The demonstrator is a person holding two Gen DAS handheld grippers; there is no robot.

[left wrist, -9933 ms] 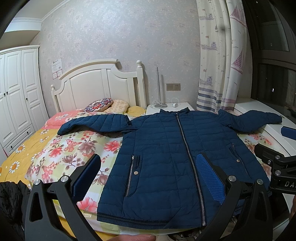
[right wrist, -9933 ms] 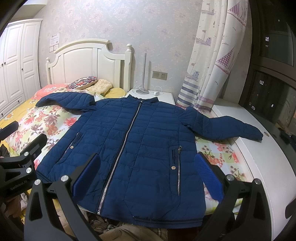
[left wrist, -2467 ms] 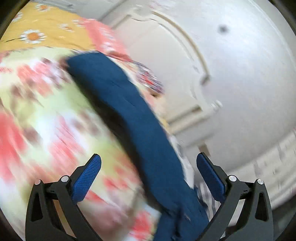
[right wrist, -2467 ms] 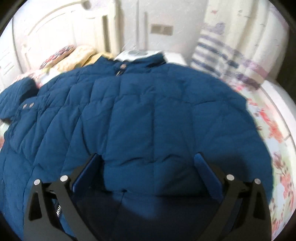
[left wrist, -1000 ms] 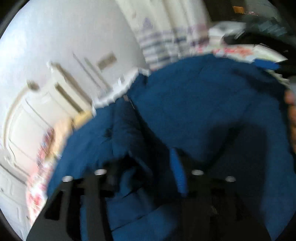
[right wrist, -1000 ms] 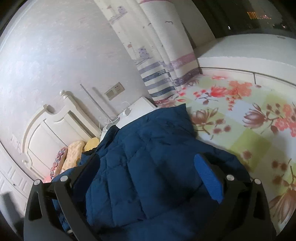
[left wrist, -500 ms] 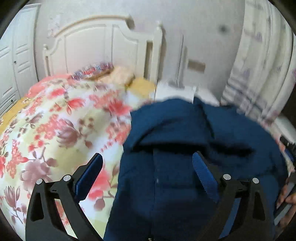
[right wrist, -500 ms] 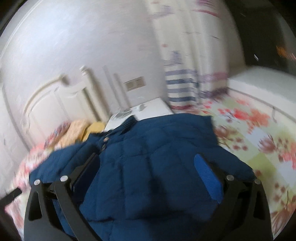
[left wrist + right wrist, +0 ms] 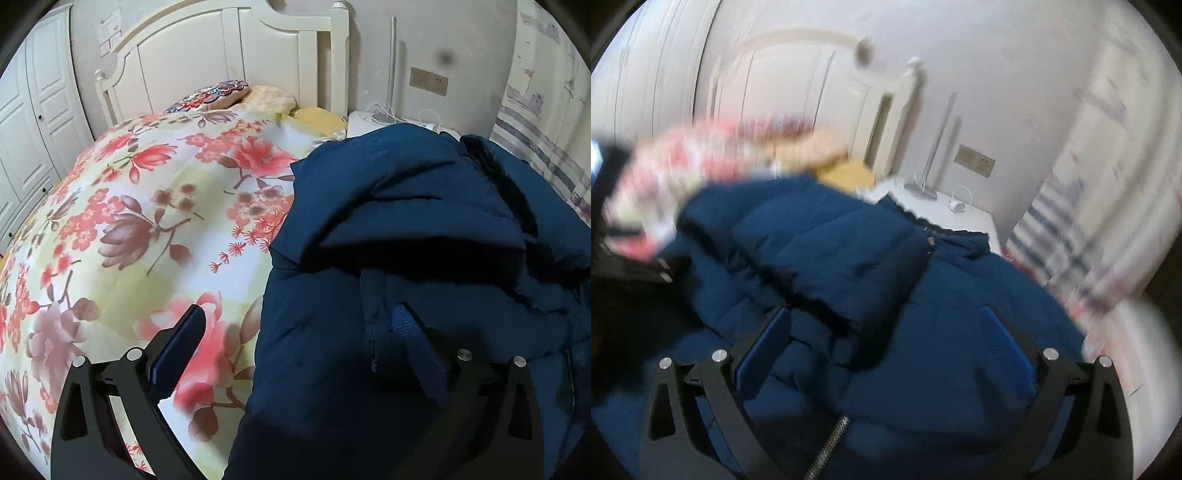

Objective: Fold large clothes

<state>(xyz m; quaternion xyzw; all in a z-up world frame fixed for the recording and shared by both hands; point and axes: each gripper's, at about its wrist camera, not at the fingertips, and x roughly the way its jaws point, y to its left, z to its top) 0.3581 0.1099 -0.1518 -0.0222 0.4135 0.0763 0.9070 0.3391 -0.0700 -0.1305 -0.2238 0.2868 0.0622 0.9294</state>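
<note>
Bedroom around the bed

A floral quilt [image 9: 147, 221] covered the bed below a white headboard [image 9: 229, 55]; pillows [image 9: 236, 96] lay against it, a wardrobe [image 9: 33, 110] stood left, a striped curtain [image 9: 546, 110] right.

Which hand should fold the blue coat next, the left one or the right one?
Probably the left. Its tool is open, straddling the edge of the blue coat beside the flowery quilt. The right tool, also open, hovers over the coat's middle, in a blurry view.
</note>
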